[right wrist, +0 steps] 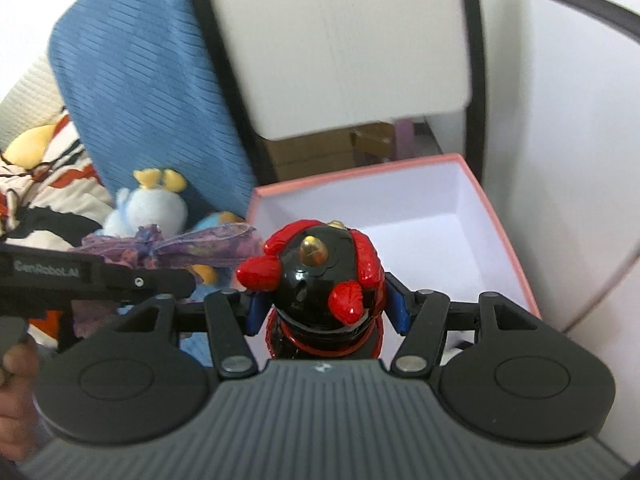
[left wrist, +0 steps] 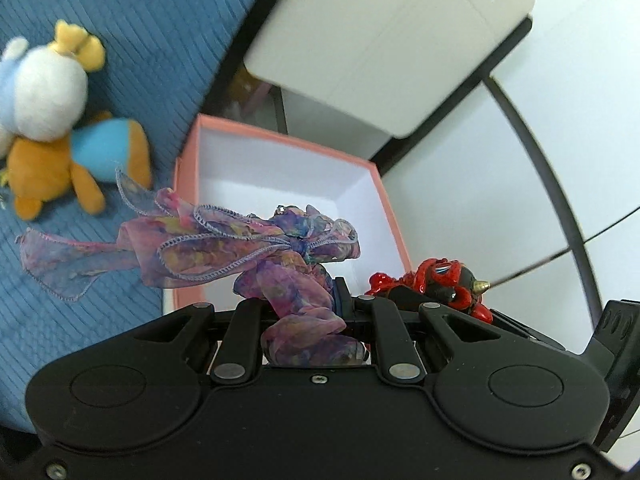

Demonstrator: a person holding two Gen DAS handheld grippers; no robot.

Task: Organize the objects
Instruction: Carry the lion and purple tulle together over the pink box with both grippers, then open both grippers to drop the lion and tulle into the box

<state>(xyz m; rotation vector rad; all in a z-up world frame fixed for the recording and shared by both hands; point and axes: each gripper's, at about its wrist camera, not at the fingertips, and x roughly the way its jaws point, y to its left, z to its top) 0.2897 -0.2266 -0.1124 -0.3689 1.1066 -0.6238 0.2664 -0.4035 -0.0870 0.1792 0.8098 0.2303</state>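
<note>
Left wrist view: the left hand-held gripper (left wrist: 320, 304) is clamped on a sheer purple scarf (left wrist: 224, 252), held above the near edge of the open pink box (left wrist: 384, 200). The box interior shows white and empty. A plush toy (left wrist: 60, 120) lies on the blue bedspread (left wrist: 140, 20), apart from the box.

Right wrist view: the right hand-held gripper (right wrist: 326, 312) is closed around a red-and-black toy figure (right wrist: 320, 280), held just before the box's near rim. Judgement: nothing is deposited yet; both held items and the plush toy remain to be placed.
</note>
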